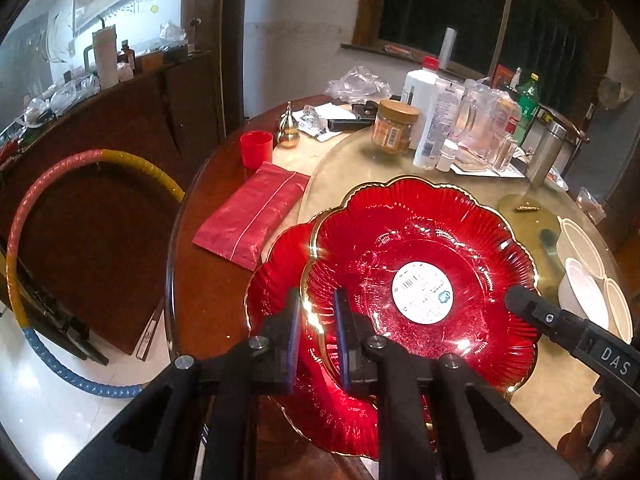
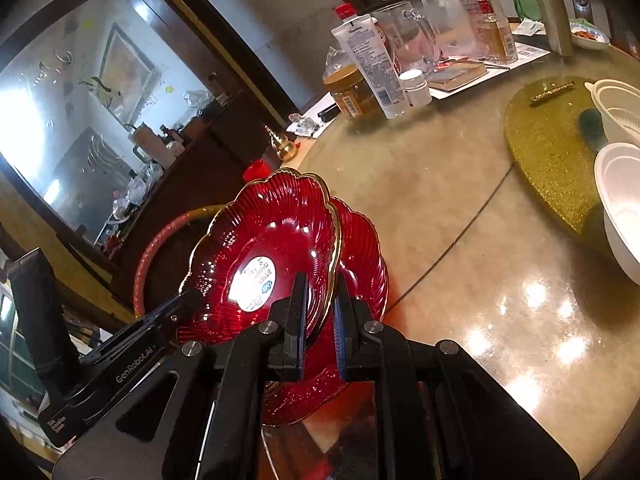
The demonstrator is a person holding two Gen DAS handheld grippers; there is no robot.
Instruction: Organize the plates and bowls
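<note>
Both claws are gripping the same thing — the upper red plate (image 1: 420, 248), a scalloped glass dish with a gold rim and a white sticker at its centre. The left claw (image 1: 316, 320) is pinching its rim on one side, the right claw (image 2: 320, 312) on the opposite side. The plate is sitting tilted over a second red plate (image 1: 280, 280) lying on the worktop (image 2: 460, 208). White bowls (image 2: 620, 200) are resting farther along — well apart from the plates.

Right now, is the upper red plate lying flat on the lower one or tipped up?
Tipped up. In the right wrist view the upper red plate slants above the lower red plate, both grippers pinching its rim.
</note>
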